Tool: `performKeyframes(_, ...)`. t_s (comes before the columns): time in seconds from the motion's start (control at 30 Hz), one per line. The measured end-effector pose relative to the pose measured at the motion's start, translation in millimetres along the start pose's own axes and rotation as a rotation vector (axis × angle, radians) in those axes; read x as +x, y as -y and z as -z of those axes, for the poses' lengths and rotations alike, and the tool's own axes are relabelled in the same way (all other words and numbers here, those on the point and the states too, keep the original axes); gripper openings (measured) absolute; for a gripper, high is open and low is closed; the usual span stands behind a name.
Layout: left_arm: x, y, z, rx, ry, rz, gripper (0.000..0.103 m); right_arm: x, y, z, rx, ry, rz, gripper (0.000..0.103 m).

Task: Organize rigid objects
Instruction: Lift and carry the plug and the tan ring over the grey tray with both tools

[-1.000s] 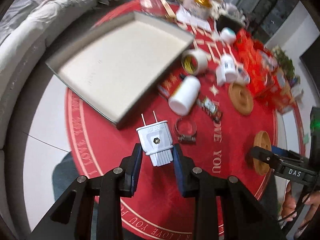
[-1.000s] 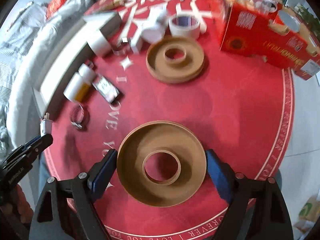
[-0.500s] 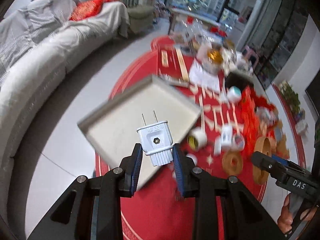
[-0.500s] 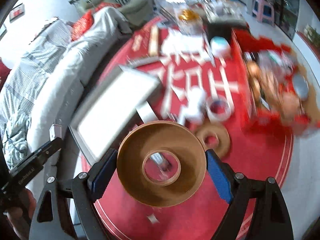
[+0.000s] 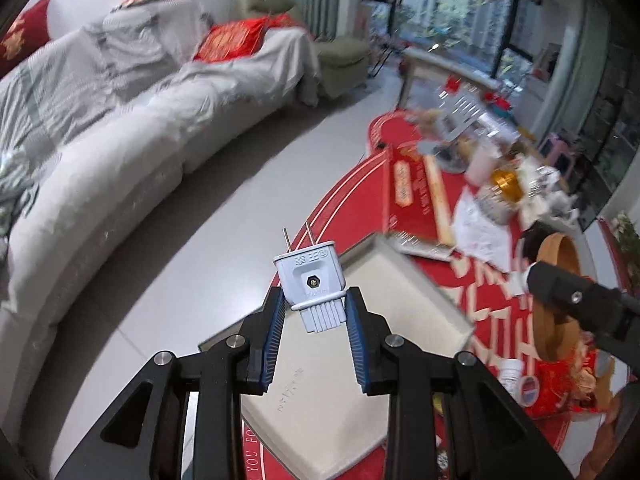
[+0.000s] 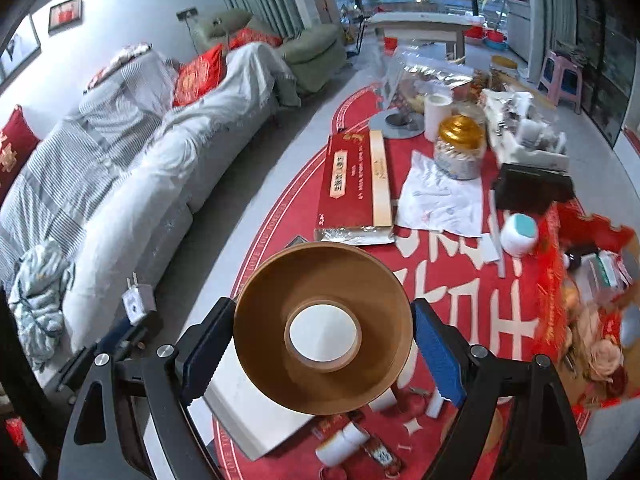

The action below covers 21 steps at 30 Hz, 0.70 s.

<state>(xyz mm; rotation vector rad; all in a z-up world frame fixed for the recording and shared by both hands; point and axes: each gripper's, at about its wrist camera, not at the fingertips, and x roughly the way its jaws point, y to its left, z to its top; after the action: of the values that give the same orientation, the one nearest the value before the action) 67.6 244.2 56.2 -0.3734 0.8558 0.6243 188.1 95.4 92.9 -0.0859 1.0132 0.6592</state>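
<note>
White plastic, the two-pin plug (image 5: 311, 285) is sitting clamped between the blue pads of the left gripper (image 5: 314, 312), prongs pointing away, hanging above the near corner of the pale shallow tray (image 5: 416, 300) on the red round rug (image 6: 448, 280). Further right, the right gripper (image 6: 322, 336) is gripping a brown wooden ring (image 6: 322, 328) by its outer rim, held over the tray's edge.

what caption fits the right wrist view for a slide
Right gripper clamps a brown wooden ring above the white tray on the red rug.
</note>
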Motion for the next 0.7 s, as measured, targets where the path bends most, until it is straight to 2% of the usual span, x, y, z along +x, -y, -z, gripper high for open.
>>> performKeyframes(0.23,57,1,27,0.027,-0.118,-0.046,0.033,72,-12,23,-0.04,-0.108,0.034,0.088)
performKeyframes(0.33,72,0,35,0.022,-0.152,-0.044,0.033,93,-11,36,-0.034,-0.151,0.039,0.088)
performKeyframes(0.7,95,2,41,0.016,-0.188,-0.065,0.033,118,-6,46,-0.026,-0.208,0.052,0.088)
